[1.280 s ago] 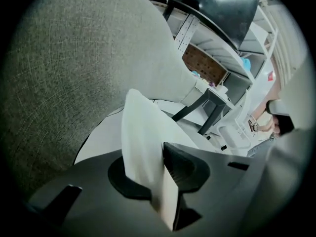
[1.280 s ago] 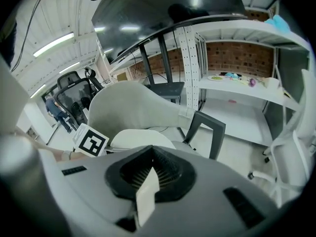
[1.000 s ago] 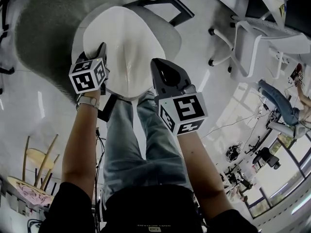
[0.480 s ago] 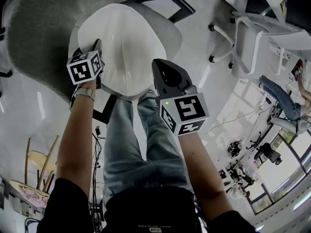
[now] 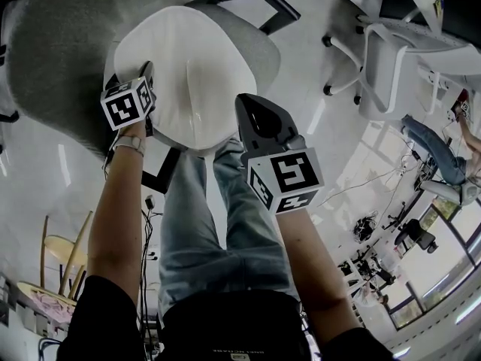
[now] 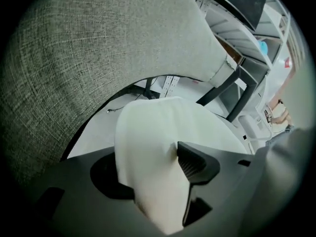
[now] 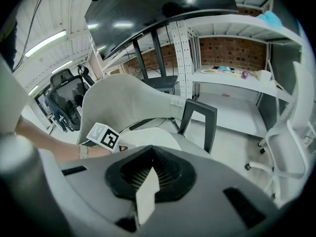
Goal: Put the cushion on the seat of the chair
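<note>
My left gripper (image 6: 150,169) has lowered the white cushion (image 5: 192,66) flat onto the grey chair seat (image 5: 259,47), and its jaws have just been opening, the cushion's edge lying loose between them. My right gripper (image 7: 147,177) hovers nearby, jaws together; placement looks essentially complete.

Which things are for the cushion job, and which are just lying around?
For the job: white cushion, grey chair, left gripper (jaws just opening, cushion between them).
Just lying about: white office chair, wooden chair, white shelves.
</note>
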Demonstrator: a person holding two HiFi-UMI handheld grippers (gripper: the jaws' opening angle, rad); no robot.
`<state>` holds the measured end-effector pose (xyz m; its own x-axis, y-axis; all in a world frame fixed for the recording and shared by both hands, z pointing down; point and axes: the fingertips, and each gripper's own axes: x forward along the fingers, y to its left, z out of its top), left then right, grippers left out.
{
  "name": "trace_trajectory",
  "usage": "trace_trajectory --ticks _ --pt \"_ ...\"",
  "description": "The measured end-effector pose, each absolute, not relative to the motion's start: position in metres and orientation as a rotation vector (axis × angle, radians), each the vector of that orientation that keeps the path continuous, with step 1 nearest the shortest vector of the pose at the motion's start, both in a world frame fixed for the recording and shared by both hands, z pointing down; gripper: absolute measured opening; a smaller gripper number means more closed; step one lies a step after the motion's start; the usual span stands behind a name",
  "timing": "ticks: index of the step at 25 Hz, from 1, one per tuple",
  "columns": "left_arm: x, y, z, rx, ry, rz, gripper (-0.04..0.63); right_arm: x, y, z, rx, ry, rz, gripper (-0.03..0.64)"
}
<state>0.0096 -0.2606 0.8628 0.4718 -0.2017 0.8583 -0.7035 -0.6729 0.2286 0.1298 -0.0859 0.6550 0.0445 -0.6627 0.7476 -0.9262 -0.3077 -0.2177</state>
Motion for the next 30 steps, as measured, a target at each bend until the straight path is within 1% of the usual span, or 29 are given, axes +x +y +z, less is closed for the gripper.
trace_trajectory --ticks 8,12,21,30 --pt "-0.002 -0.268 0.860 2.150 -0.836 1.220 0.348 0.124 -0.083 0.653 2.007 -1.605 1.140 0.008" --pt "-0.005 -0.267 0.856 2.156 -0.895 1.240 0.369 0.120 -0.082 0.649 2.003 -1.612 1.136 0.008" --pt "-0.013 -0.266 0.847 2.190 -0.986 1.289 0.374 0.114 -0.079 0.636 1.994 -1.631 1.115 0.008" --pt "-0.017 -0.259 0.830 2.221 -0.987 1.253 0.373 0.108 -0.077 0.623 1.993 -1.645 1.083 0.008"
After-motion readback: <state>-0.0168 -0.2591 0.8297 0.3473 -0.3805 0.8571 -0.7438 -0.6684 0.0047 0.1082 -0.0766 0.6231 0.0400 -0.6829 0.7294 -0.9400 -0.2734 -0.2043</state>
